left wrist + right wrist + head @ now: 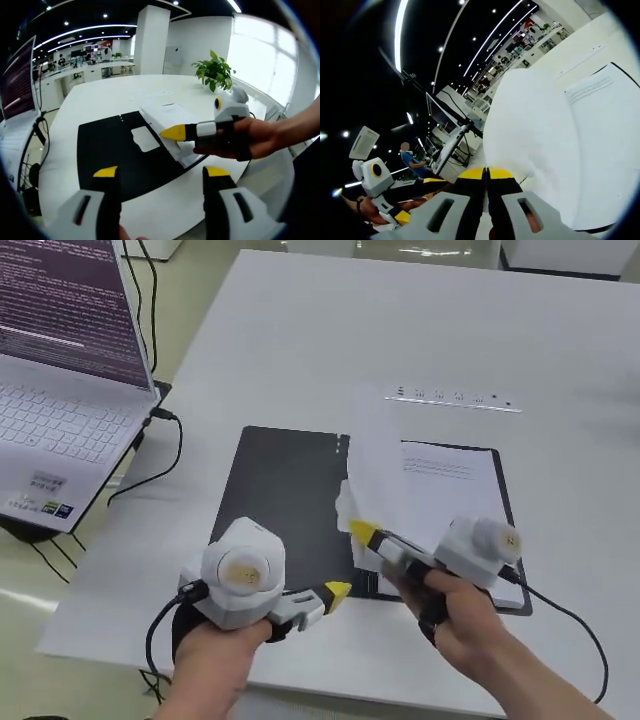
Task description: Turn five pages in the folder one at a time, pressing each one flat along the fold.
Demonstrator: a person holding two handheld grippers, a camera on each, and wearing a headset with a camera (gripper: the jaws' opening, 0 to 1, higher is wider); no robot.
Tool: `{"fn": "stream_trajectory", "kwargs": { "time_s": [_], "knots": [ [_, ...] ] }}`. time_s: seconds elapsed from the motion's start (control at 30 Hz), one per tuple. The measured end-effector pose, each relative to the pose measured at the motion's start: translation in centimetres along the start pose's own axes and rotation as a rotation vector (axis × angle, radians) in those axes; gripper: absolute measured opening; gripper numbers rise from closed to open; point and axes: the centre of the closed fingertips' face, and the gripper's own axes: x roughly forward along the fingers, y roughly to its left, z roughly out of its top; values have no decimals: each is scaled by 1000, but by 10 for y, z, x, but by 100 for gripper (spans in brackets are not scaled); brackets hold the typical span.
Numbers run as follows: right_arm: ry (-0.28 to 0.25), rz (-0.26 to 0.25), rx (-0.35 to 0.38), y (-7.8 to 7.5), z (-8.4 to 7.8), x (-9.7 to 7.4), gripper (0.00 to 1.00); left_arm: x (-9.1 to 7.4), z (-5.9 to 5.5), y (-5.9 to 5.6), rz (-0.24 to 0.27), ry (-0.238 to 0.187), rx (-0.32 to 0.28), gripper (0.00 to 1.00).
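Your right gripper: jaws pinched together on the near edge of one page, which stands lifted above the fold. Your left gripper: jaws wide apart, holding nothing, just by the near edge of the folder. Folder: lying open on the white table, right of the laptop.

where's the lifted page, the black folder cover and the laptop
lifted page (pixel 375 465), head view, middle of the raised sheet
black folder cover (pixel 285 500), head view, bare middle of the left half
laptop (pixel 60 425), head view, on its white keyboard
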Motion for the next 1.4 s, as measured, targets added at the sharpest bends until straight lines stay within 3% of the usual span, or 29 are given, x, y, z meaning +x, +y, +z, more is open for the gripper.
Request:
{"fn": "stream_trajectory", "kwargs": {
  "time_s": [0.33,0.6,0.8,1.03,1.4],
  "knots": [
    [69,30,6,8,-18,22,0,-2,1,5,22,5,-3,66],
    [83,33,37,7,-24,34,0,-4,-1,7,29,6,-20,66],
    [90,-13,66,-2,-36,43,0,-6,-2,8,33,8,-33,66],
    [105,-44,108,-10,-49,54,0,-12,2,19,56,-2,-66,65],
    [115,-129,167,-31,-65,63,0,-13,5,18,46,-6,-72,65]
  ]
}}
